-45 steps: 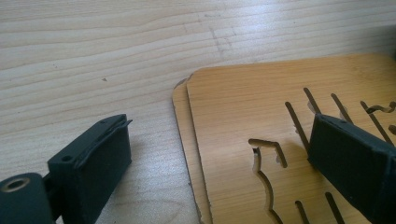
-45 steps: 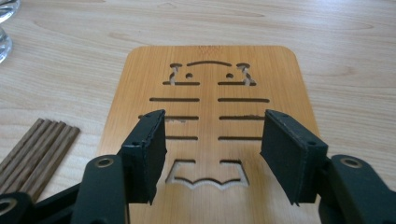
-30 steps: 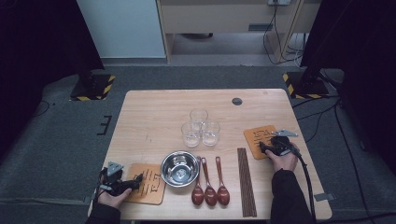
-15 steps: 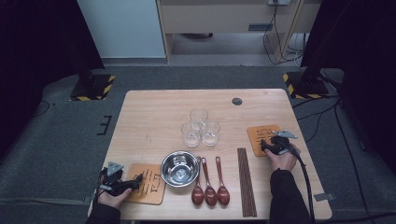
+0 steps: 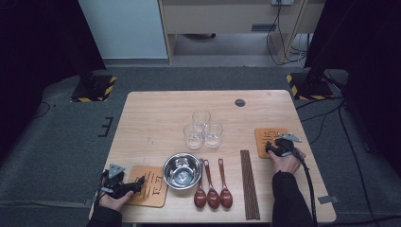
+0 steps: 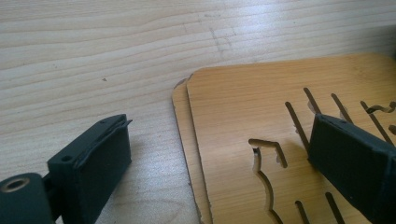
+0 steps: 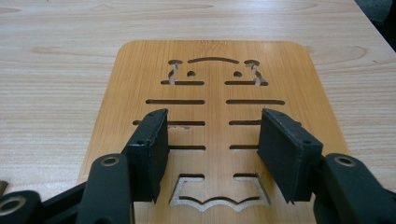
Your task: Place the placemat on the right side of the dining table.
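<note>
The high view is looking forward and down over the table. The left gripper view is sitting close above 2 stacked coasters just ahead of its jaws; the right gripper view is looking closely along its jaws over another coaster. The high view is sharing both coaster spots.
</note>
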